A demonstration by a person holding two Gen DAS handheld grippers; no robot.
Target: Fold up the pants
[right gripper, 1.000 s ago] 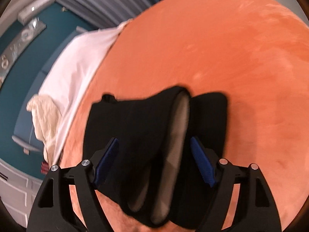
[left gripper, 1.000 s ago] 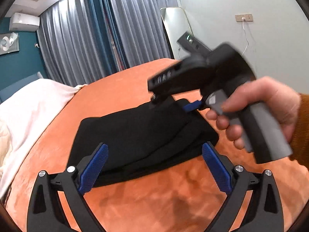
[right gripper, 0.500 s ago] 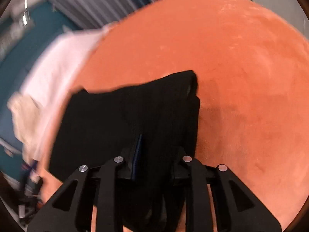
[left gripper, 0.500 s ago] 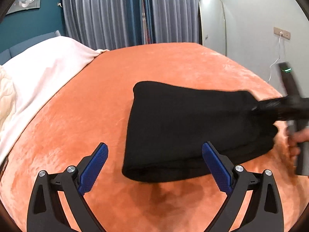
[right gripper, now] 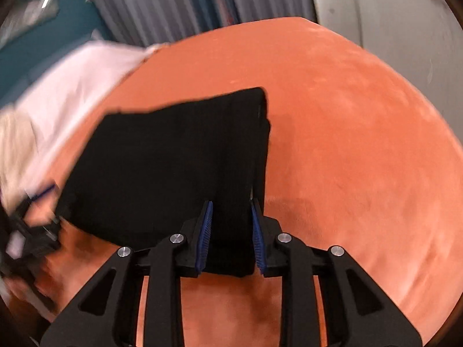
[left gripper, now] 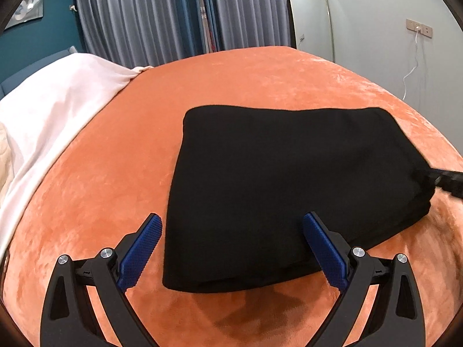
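Right wrist: right hand-held gripper (right gripper: pixel 231 231) pinches folded black pants (right gripper: pixel 173 159); left hand-held gripper (left gripper: pixel 231 248) wide, holding nothing.

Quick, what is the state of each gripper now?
Left gripper: open, holding nothing.
Right gripper: closed on the pants.

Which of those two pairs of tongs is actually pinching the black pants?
The right tongs: their blue pads are closed on an edge of the folded black pants. The left tongs are spread wide open, gripping nothing, above the near edge.
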